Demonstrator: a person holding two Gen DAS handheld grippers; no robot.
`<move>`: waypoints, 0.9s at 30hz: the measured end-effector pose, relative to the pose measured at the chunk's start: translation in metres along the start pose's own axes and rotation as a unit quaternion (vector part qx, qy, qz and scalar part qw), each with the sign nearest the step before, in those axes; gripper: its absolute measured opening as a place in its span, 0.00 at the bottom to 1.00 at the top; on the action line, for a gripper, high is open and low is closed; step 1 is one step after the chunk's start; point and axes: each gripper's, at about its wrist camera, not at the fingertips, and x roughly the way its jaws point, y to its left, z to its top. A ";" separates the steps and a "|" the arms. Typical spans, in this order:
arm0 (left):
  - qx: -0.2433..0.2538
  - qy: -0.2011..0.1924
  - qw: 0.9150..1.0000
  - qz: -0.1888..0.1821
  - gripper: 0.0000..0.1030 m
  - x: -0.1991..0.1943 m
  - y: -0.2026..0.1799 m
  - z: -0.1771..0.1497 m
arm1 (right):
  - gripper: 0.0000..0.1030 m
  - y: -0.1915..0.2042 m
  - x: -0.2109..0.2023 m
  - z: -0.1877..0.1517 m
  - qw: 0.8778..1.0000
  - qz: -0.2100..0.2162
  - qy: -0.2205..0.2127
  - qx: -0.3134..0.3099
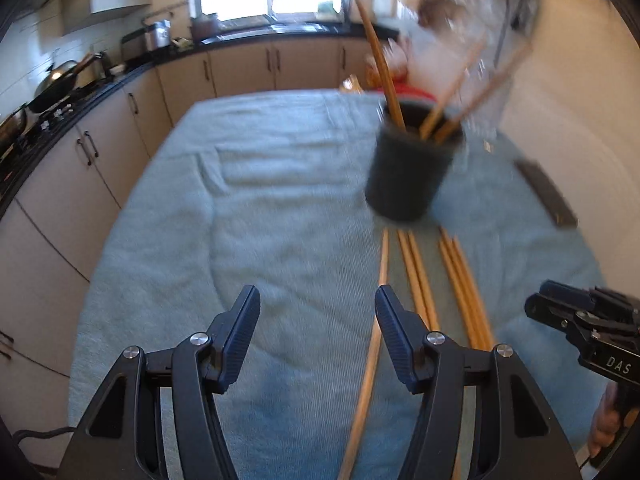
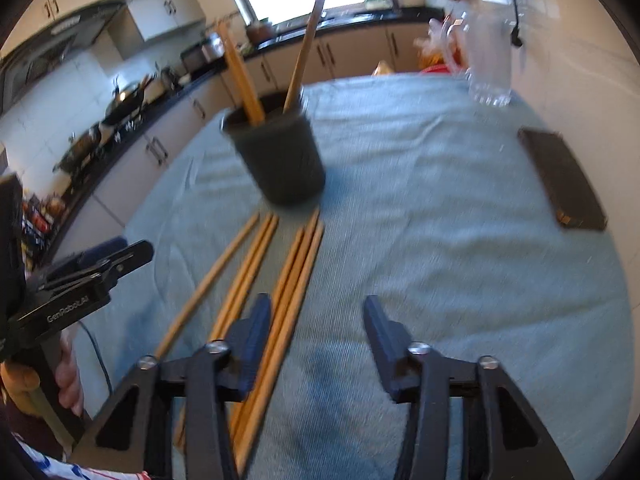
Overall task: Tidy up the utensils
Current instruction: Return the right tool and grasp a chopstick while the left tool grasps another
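A dark holder cup (image 1: 412, 168) stands on the light blue cloth (image 1: 280, 220) and holds several wooden chopsticks (image 1: 380, 64). It also shows in the right wrist view (image 2: 280, 156). Several more chopsticks (image 1: 420, 280) lie on the cloth in front of the cup, also seen from the right wrist (image 2: 296, 280). My left gripper (image 1: 318, 312) is open and empty, just left of the lying chopsticks. My right gripper (image 2: 316, 320) is open and empty above the cloth, its left finger over the chopsticks. Each gripper shows in the other's view: the right gripper (image 1: 580, 320), the left gripper (image 2: 92, 272).
A dark flat case (image 2: 560, 180) lies on the cloth at the right, near the white wall. A clear glass jug (image 2: 488, 60) stands at the far right of the table. Kitchen counters with cookware (image 1: 60, 88) run along the left and back.
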 end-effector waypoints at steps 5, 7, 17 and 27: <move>0.026 0.030 0.999 -0.016 0.51 0.015 -0.013 -0.015 | 0.33 0.012 0.019 -0.014 0.999 -0.006 0.025 -0.029; 0.039 0.031 0.999 -0.019 0.48 0.019 -0.019 -0.018 | 0.33 0.015 0.023 -0.014 0.999 -0.007 0.027 -0.032; 0.051 0.069 0.996 -0.016 0.15 0.038 -0.030 -0.020 | 0.28 0.026 0.037 -0.014 0.996 -0.052 0.035 -0.056; -0.059 0.121 0.990 -0.043 0.07 0.035 0.002 -0.019 | 0.16 -0.003 0.025 -0.012 0.992 -0.103 0.052 -0.055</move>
